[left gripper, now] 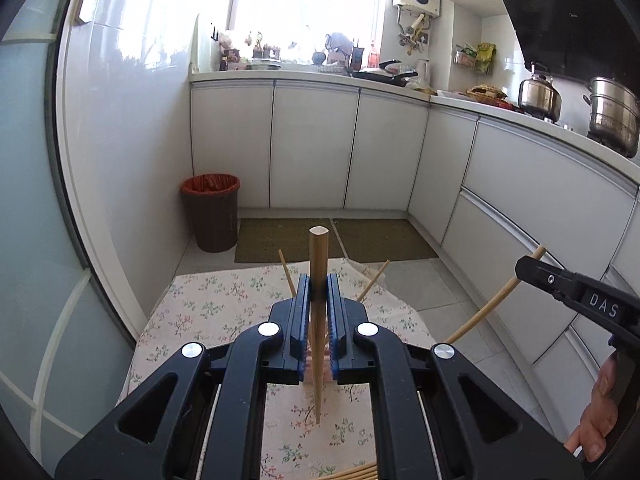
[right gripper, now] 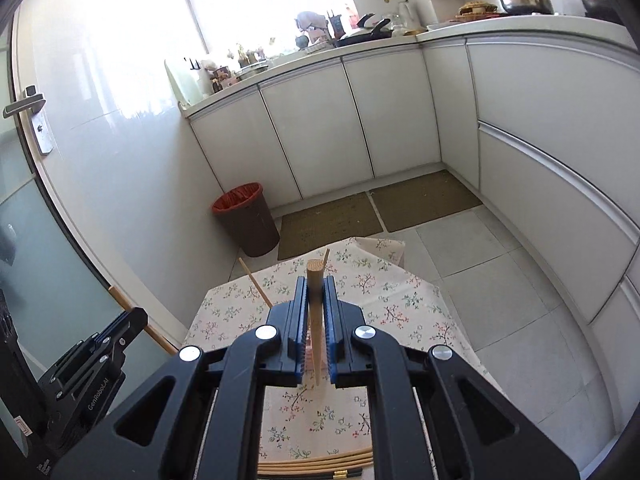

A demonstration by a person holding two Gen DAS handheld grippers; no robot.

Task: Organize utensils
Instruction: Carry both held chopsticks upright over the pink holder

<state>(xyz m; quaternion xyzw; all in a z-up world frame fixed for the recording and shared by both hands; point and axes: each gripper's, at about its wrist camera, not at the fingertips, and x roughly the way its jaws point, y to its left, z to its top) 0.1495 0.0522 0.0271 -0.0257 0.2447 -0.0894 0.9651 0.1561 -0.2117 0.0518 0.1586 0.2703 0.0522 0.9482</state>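
Nearest, more chopsticks (right gripper: 320,462) lie flat on the floral tablecloth (left gripper: 208,308). Above them, the left gripper (left gripper: 319,284) is clamped on one wooden chopstick (left gripper: 319,264), its long axis upright, thick end up, thin tip toward the cloth. The right gripper (right gripper: 315,284) pinches a second chopstick (right gripper: 315,280) the same way. Beyond stand a brown waste bin (left gripper: 212,212) and white cabinets (left gripper: 312,144).

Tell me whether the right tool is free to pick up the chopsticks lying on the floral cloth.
Probably not yet: the right tool is already shut on a wooden chopstick, held up above the floral cloth. The loose chopsticks lie unobstructed below it.
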